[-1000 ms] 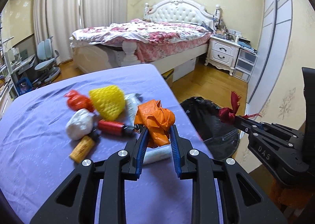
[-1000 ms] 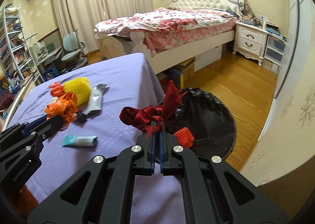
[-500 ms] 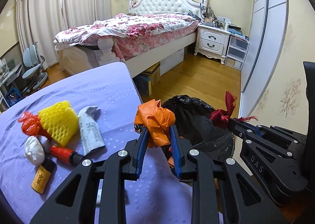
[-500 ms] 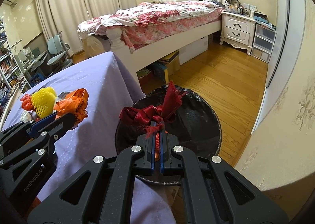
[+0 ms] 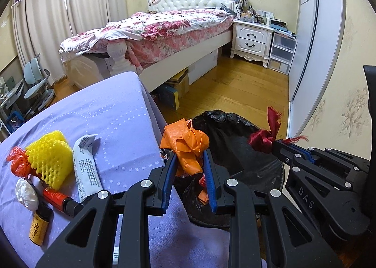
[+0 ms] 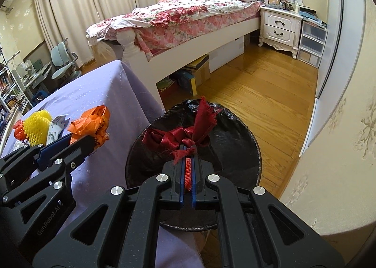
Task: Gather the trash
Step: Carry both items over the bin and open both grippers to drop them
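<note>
My left gripper (image 5: pixel 188 157) is shut on a crumpled orange plastic bag (image 5: pixel 185 143), held at the purple table's right edge beside the black-lined trash bin (image 5: pixel 235 141). My right gripper (image 6: pixel 188 148) is shut on a dark red ribbon (image 6: pixel 188 131) above the bin's (image 6: pixel 235 141) opening. The ribbon (image 5: pixel 263 138) and right gripper (image 5: pixel 279 144) show in the left wrist view; the orange bag (image 6: pixel 91 124) and left gripper (image 6: pixel 77 141) show in the right wrist view. Orange net trash (image 6: pixel 188 171) lies inside the bin.
On the purple table (image 5: pixel 105 115) lie a yellow foam net (image 5: pixel 49 159), a red-orange bag (image 5: pixel 17 162), a white wrapper (image 5: pixel 85 166), a white wad (image 5: pixel 25 194), a red tube (image 5: pixel 56 198) and a small yellow bottle (image 5: pixel 37 228). A bed (image 5: pixel 164 32) and nightstand (image 5: pixel 253 37) stand beyond.
Both grippers have swung right, away from the table's trash pile. The orange bag is now at the table edge by the bin, and the ribbon is over the bin opening.
</note>
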The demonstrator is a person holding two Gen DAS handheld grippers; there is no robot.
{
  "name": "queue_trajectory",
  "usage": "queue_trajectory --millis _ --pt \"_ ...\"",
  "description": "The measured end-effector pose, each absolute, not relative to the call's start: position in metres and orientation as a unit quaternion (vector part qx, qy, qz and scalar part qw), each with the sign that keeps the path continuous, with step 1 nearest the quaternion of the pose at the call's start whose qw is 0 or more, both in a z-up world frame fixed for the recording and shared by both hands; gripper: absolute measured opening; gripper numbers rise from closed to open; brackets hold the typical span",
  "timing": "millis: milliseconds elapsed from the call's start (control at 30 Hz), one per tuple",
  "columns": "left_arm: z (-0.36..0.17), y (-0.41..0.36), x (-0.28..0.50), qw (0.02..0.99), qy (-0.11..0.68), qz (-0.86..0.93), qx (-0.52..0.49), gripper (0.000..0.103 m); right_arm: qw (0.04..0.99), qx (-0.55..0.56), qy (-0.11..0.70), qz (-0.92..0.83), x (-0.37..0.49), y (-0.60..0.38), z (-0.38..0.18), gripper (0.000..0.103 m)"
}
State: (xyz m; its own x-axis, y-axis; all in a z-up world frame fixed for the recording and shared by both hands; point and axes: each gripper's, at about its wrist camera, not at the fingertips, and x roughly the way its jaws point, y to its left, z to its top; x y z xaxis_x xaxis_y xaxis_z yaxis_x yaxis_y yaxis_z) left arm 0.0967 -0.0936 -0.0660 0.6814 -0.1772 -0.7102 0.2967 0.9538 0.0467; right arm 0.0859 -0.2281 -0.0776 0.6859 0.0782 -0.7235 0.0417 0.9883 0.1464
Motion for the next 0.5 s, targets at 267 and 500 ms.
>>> queue_trajectory --millis 267,500 --pt "-0.070 -0.097 0.098 0.912 0.382 -0.123 0.082 0.038 0.915 0.083 0.394 -0.004 0.086 -0.236 -0.080 0.026" --pt "-0.064 -0.094 0.093 0.919 0.368 -0.114 0.082 0.068 0.918 0.090 0.385 -0.022 0.083 -0.244 -0.076 0.039"
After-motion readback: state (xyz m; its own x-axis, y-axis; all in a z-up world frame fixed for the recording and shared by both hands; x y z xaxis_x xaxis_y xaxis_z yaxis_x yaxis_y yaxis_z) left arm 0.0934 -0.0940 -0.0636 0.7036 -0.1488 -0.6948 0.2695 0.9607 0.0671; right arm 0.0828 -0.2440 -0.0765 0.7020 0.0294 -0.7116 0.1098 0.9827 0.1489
